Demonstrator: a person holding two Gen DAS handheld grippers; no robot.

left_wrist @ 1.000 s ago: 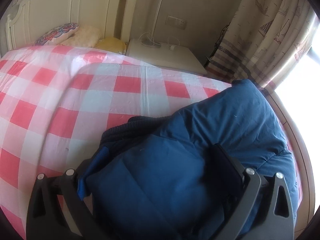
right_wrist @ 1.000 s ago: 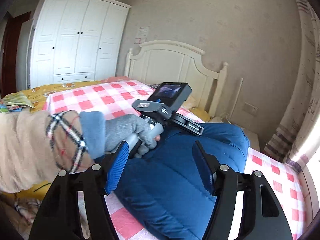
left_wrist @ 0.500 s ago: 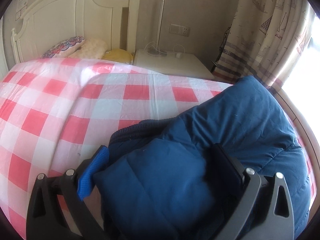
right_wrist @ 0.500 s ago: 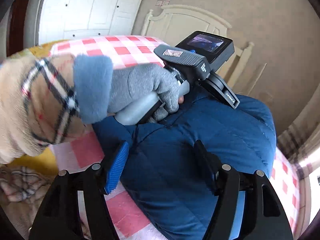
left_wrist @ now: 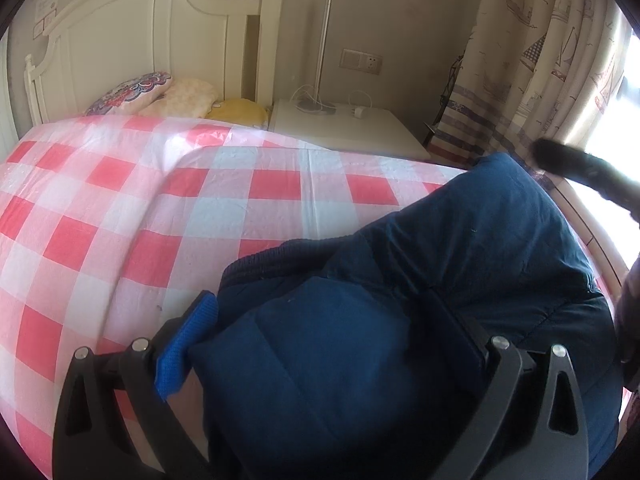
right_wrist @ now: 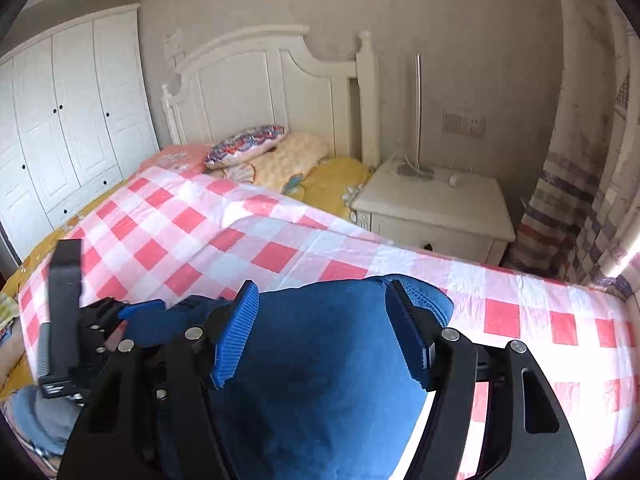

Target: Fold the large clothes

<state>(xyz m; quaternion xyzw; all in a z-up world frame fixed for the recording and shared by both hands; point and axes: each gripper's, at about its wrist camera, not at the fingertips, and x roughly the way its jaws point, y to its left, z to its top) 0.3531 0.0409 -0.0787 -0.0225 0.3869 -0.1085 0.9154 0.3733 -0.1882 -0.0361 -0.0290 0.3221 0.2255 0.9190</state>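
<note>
A padded dark blue jacket [left_wrist: 460,264] lies folded in a thick bundle on the red and white checked bed cover [left_wrist: 160,216]. My left gripper [left_wrist: 324,328] is open, its fingers straddling a padded fold at the bundle's near end. My right gripper [right_wrist: 320,328] is open too, low over the jacket [right_wrist: 320,380], with blue fabric between its fingers. The left gripper's body shows at the left of the right wrist view [right_wrist: 64,320].
A white headboard [right_wrist: 260,92] with pillows [right_wrist: 248,146] stands at the bed's far end. A white nightstand [right_wrist: 436,208] with a lamp pole stands beside it. A patterned curtain [left_wrist: 540,60] hangs at the right. A white wardrobe [right_wrist: 60,120] is at the left.
My right gripper swung from facing the left hand to lie over the jacket, facing the headboard. My left gripper lifted and pulled back a little; its fingers stayed open around the fold.
</note>
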